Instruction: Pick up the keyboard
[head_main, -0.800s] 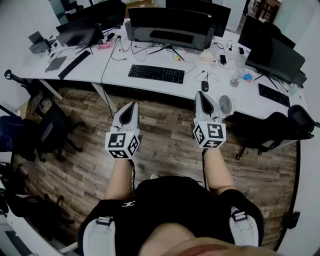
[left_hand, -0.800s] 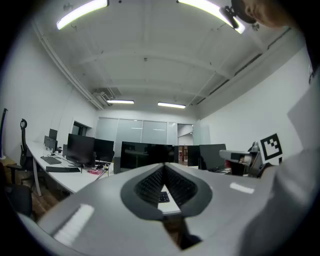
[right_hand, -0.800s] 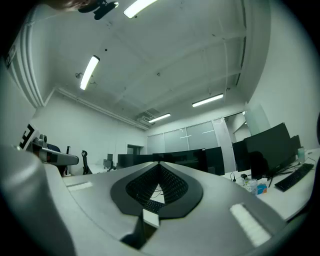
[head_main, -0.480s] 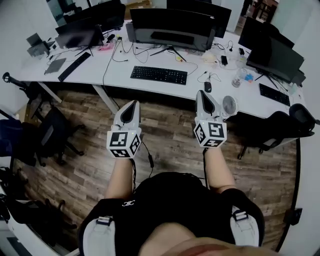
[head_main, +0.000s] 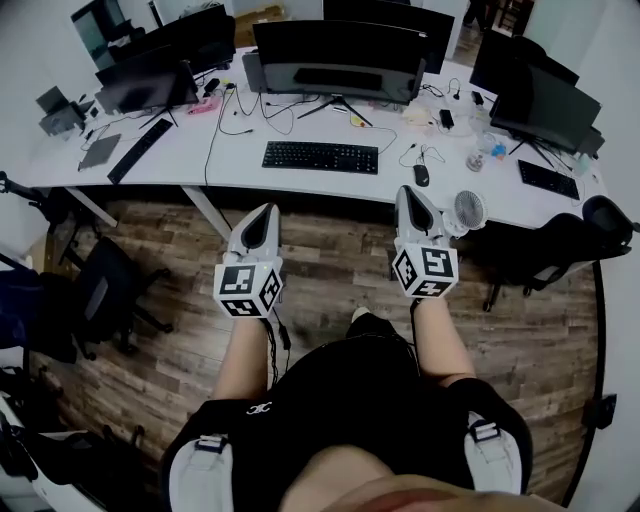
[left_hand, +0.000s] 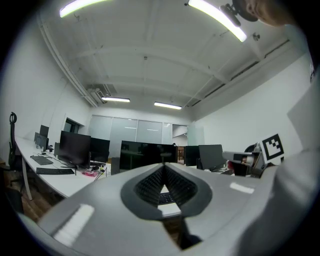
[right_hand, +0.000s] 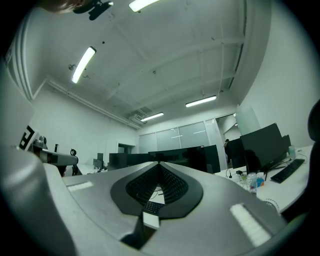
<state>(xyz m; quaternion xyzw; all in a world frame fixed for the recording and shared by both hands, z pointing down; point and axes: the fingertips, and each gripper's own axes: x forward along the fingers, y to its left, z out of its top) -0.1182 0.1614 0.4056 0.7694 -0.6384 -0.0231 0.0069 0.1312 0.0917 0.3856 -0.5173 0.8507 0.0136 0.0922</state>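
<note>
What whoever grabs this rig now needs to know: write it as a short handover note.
Left gripper: shut, empty, over the floor short of the desk.
Right gripper: shut, empty, pointing toward the mouse.
Keyboard: flat on the desk before the middle monitor, untouched.
Done: nothing yet.
Left: open the jaws, reach in, grip the keyboard, lift it.

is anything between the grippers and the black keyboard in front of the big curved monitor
Nothing visible blocks it. The keyboard lies on the bare white desk ahead of the shut left gripper and right gripper. The mouse and small fan sit to its right, off a straight approach.
</note>
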